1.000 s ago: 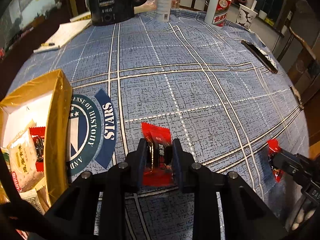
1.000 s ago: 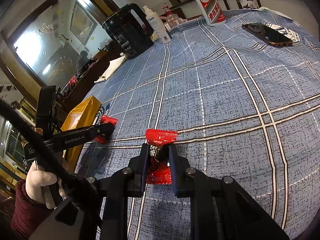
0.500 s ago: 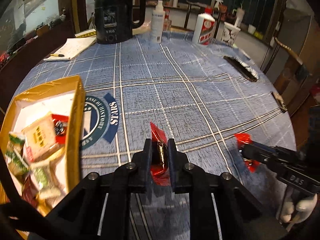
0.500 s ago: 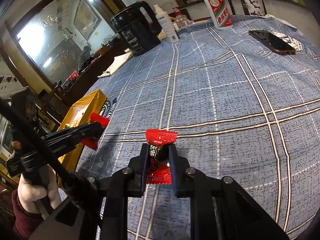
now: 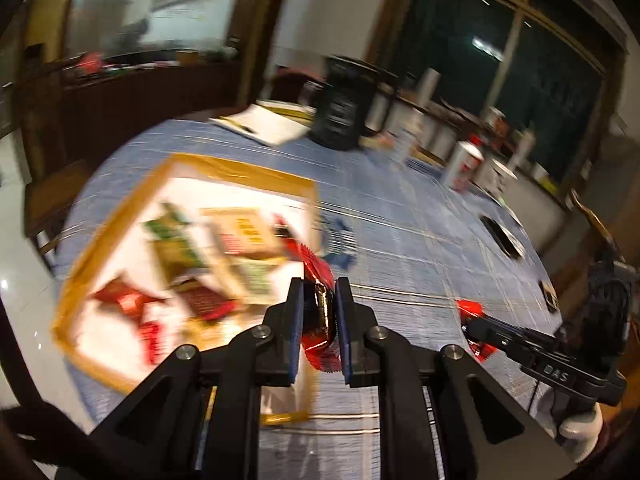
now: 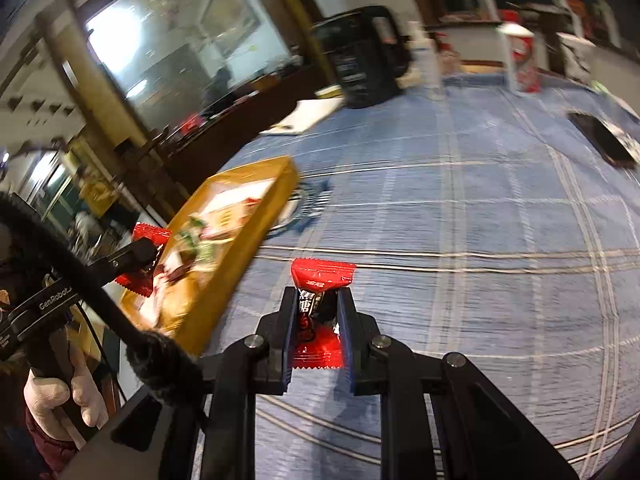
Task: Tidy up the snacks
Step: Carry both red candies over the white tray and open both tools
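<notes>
My left gripper [image 5: 318, 300] is shut on a red candy packet [image 5: 318, 276] and holds it in the air above the near edge of the gold box [image 5: 236, 176], which holds several snack packets. My right gripper [image 6: 318, 308] is shut on a second red candy packet [image 6: 322, 276] and holds it above the blue tablecloth [image 6: 480, 220], to the right of the gold box [image 6: 256, 216]. The left gripper with its candy shows in the right wrist view [image 6: 148, 248], over the box. The right gripper shows in the left wrist view [image 5: 472, 322].
A black kettle [image 5: 344, 108], a notepad [image 5: 264, 124], bottles and a cup [image 5: 464, 164] stand at the far side of the round table. A dark phone [image 6: 604, 144] lies at the right. Both views are motion-blurred.
Both grippers have lifted their candies and swung left toward the gold box. The left gripper went from the open cloth to above the box.
</notes>
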